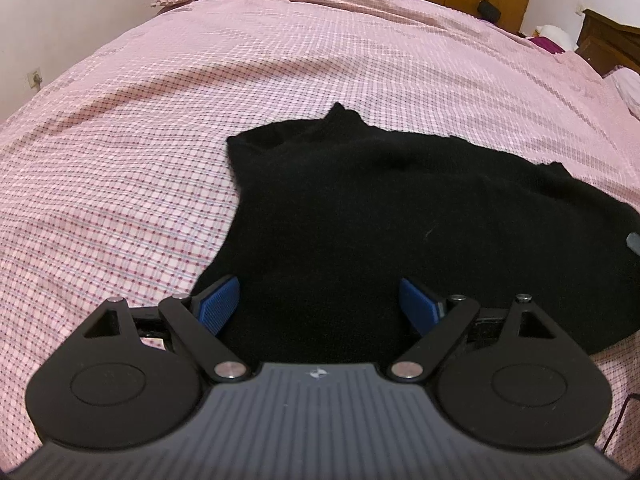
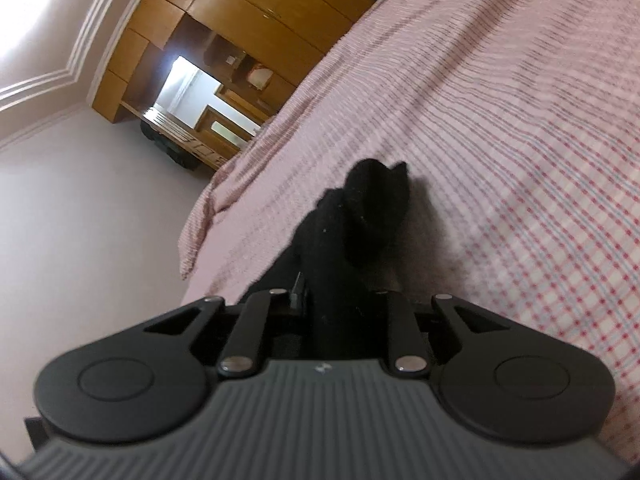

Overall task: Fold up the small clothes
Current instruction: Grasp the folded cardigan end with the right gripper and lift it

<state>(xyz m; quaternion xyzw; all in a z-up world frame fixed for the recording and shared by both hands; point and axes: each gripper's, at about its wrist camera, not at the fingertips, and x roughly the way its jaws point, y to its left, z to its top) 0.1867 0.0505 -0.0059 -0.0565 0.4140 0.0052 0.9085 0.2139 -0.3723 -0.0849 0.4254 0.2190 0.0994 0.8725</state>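
Black sweater [image 1: 400, 216] lies spread out on the pink checked bed cover [image 1: 160, 140], with its neck pointing away from us. Our left gripper [image 1: 320, 300] hangs just over the near edge of it. Its blue pads [image 1: 218, 300] are wide apart and hold nothing.

Our right gripper [image 2: 340, 300] is squeezed tight on a bunched-up bit of the sweater [image 2: 352, 216], and that bit sticks up off the bed cover [image 2: 500, 140].

We think a few things could go wrong. If we pull too hard with the right side, the soft cloth could slip out, because we hold only a small bunch. The rest of the sweater could also slide and wrinkle, since the left side is not holding it down. And if the left pads close too low, we might pinch the bed cover too.
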